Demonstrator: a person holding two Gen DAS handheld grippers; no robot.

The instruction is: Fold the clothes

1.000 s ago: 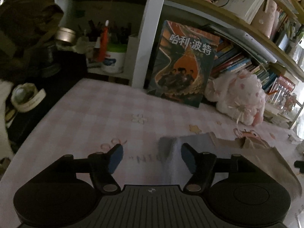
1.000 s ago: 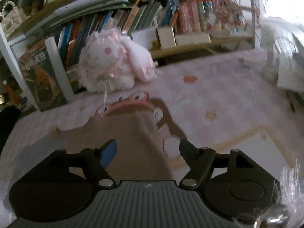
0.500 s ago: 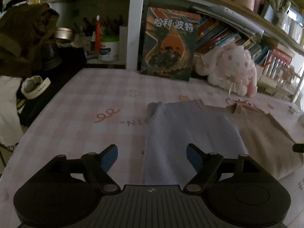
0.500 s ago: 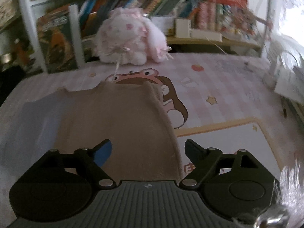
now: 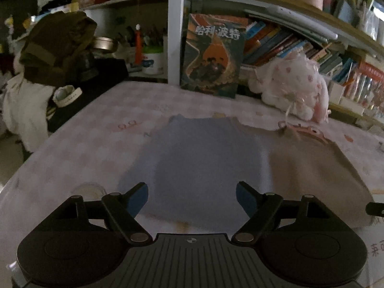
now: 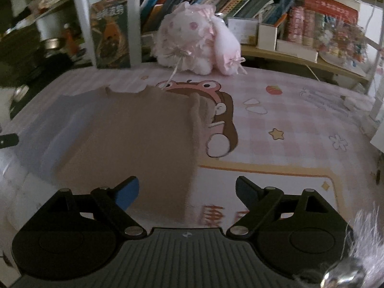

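Observation:
A flat garment lies on the pink checked tabletop. Its left part is pale blue (image 5: 201, 158) and its right part is tan (image 5: 312, 168); both show in the right wrist view too, blue (image 6: 55, 129) and tan (image 6: 134, 139). My left gripper (image 5: 192, 198) is open and empty, held above the near edge of the blue part. My right gripper (image 6: 187, 193) is open and empty, above the near right corner of the tan part.
A pink plush rabbit (image 6: 194, 45) sits at the back of the table beside an upright book (image 5: 213, 55). Bookshelves (image 6: 276, 19) run behind. Dark bags and a white cloth (image 5: 26, 105) are piled off the table's left edge.
Both grippers have pulled back and risen away from the garment and opened wider. The garment now lies spread flat, with more of it in view.

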